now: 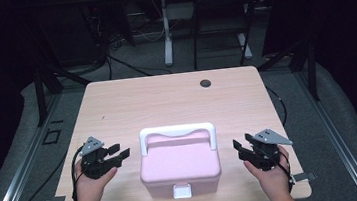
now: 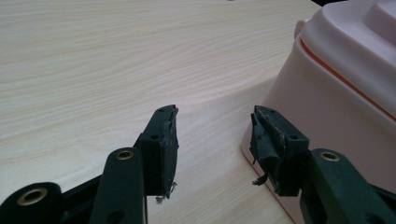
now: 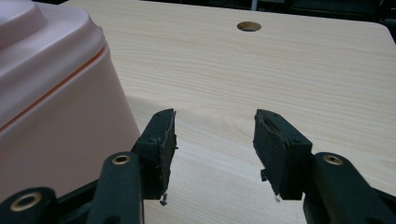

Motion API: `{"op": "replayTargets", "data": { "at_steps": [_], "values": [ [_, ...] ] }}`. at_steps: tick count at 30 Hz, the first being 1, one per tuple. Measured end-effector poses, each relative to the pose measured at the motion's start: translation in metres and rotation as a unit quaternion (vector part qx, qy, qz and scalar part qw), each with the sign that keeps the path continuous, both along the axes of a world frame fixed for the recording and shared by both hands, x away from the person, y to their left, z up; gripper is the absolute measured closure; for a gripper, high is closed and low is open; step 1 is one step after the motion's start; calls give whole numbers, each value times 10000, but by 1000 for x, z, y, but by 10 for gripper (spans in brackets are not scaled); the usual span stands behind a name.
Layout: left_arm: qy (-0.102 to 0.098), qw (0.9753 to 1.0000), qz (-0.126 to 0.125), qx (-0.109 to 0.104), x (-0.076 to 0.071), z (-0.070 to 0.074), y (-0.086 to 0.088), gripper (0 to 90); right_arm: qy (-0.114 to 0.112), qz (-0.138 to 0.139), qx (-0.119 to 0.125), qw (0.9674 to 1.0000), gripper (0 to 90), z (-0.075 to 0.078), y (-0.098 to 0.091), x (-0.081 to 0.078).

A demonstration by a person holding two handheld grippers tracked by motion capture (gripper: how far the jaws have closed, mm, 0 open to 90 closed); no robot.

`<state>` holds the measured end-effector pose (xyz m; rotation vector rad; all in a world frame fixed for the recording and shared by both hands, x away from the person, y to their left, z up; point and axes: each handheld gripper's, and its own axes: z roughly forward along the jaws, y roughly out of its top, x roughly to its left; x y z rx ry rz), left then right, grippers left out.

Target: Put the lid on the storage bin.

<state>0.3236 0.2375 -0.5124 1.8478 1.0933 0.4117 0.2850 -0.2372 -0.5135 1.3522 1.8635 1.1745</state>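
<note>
One pink box [image 1: 180,166], two tools, one table [image 1: 166,99].

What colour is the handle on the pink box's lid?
White; the handle arches over the pink box, clearest in the high view.

No legible txt, labels, brand marks or nos. on the pink lidded box [image 1: 180,168] at 6 o'clock, nor on the wooden tabletop [image 1: 166,101].
</note>
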Motion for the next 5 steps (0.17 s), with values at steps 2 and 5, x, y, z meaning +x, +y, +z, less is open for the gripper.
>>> {"op": "replayTargets", "data": {
  "at_steps": [2, 5],
  "values": [
    [-37, 10000, 67, 52, 0, 0, 0, 497, 34, -2, -21, 10000, 481, -1, 0, 0],
    [-50, 10000, 70, 40, 1, 0, 1, 488, 44, -1, -35, 10000, 482, -2, -1, 0]
  ]
}}
